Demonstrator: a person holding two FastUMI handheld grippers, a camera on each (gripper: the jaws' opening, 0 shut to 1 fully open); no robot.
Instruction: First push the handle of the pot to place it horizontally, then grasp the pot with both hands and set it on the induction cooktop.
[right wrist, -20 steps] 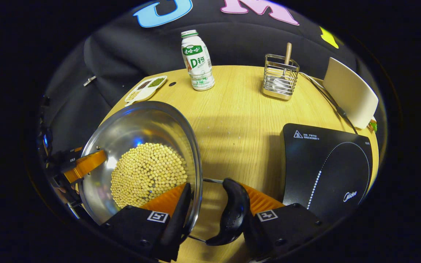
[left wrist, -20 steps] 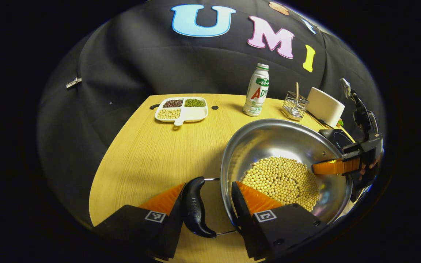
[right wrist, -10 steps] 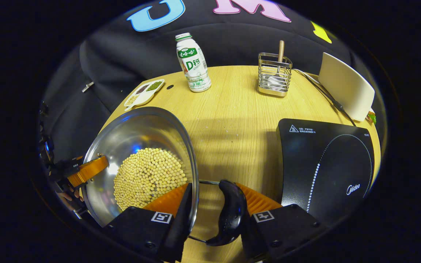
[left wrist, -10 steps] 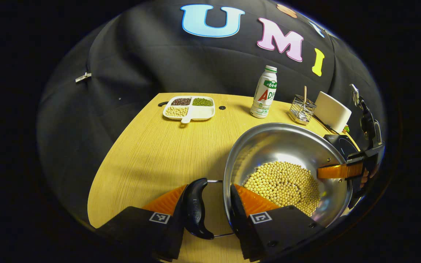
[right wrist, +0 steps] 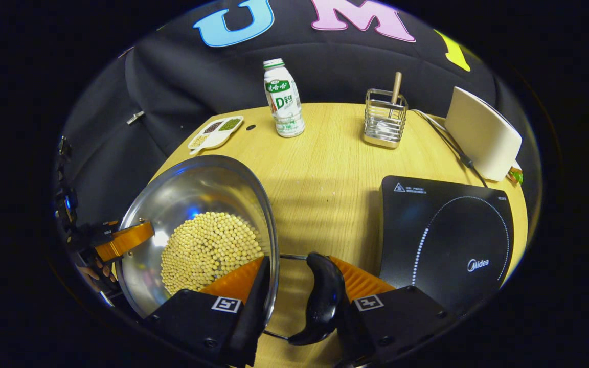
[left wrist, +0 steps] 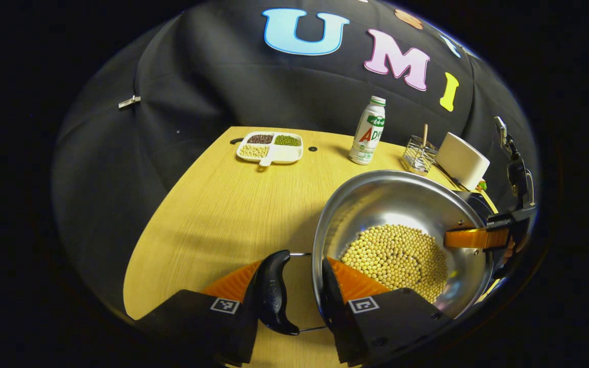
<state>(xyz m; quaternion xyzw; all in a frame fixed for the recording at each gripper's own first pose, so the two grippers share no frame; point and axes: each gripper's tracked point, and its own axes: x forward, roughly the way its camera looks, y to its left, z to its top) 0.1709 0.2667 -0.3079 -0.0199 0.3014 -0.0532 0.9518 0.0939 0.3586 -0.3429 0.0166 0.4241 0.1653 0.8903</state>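
Left gripper view: steel pot (left wrist: 402,204) sits lower right of frame, holding a mound of pale soybeans (left wrist: 395,258). Its black side handle (left wrist: 272,294) lies at bottom centre, joined to the pot wall by wire loops. Left tool (left wrist: 297,294) brackets handle and pot rim: one finger outside the handle, the other inside the pot against the wall, gap narrow, both pressing. At the far right edge of the frame the right tool (left wrist: 478,237) has a finger inside the opposite rim.

Right gripper view: pot (right wrist: 202,194) sits lower left of frame, soybeans (right wrist: 210,248) inside. Second black handle (right wrist: 322,301) at bottom centre. Right tool (right wrist: 294,301) narrow, one finger inside the pot wall, the other outside the handle, clamping both. Left tool (right wrist: 120,240) shows at the left edge on the far rim, a hand (right wrist: 92,271) partly visible beneath it. Cannot tell from either view whether the pot base touches the worktop (right wrist: 325,168).

Induction cooktop (right wrist: 445,237) lies right of centre, apart from the pot, with bare worktop between them.

Surroundings: milk bottle (right wrist: 283,99) upright at the top centre of frame; wire utensil holder (right wrist: 384,122) to its right with a wooden-handled utensil in it; white box (right wrist: 483,135) at upper right, cable running along the worktop beside it; divided white dish (left wrist: 271,148) with dark, green and pale beans at the upper centre of the left gripper view.
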